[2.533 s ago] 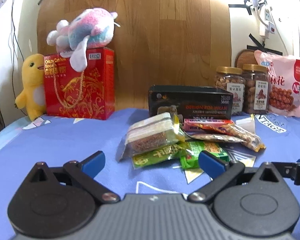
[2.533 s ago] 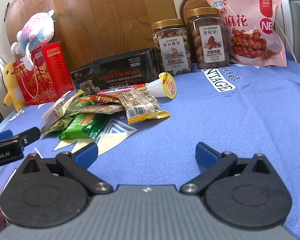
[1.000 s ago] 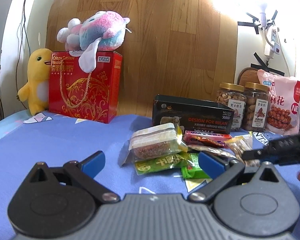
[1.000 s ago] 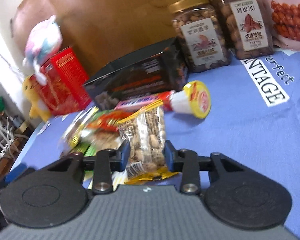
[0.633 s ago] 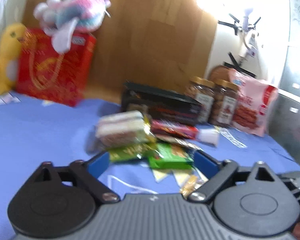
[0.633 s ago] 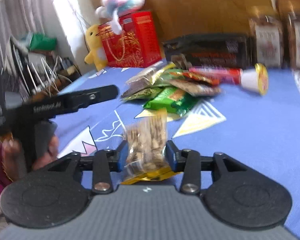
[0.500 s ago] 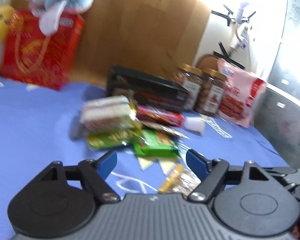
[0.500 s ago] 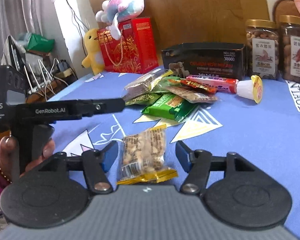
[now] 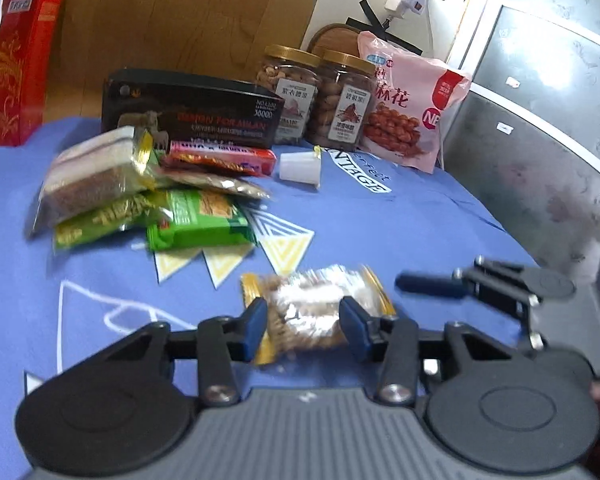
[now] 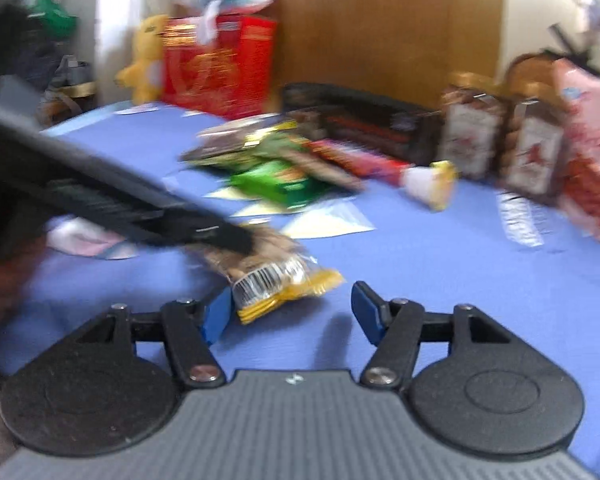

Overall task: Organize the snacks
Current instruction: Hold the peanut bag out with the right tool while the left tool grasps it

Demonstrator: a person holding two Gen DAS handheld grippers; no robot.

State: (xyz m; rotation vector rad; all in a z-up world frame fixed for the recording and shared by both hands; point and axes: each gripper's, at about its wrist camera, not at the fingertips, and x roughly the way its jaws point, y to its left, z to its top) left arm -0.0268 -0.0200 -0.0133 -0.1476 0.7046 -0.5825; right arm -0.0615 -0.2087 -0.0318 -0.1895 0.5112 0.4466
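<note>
Now the peanut packet (image 9: 320, 312) lies on the blue tablecloth (image 9: 400, 220), long way sideways, right between the left gripper (image 9: 303, 326) fingers, which squeeze it. The right gripper (image 10: 290, 312) is spread open just beside it, holding nothing.

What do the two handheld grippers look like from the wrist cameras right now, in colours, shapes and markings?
Both look alike. The left gripper and right gripper each have a ribbed grey body with a small white logo, two round black discs, black linkage arms with silver screws, and blue fingertip pads. No cables or sleeves show; a hand is only a blur at the frame edge.
</note>
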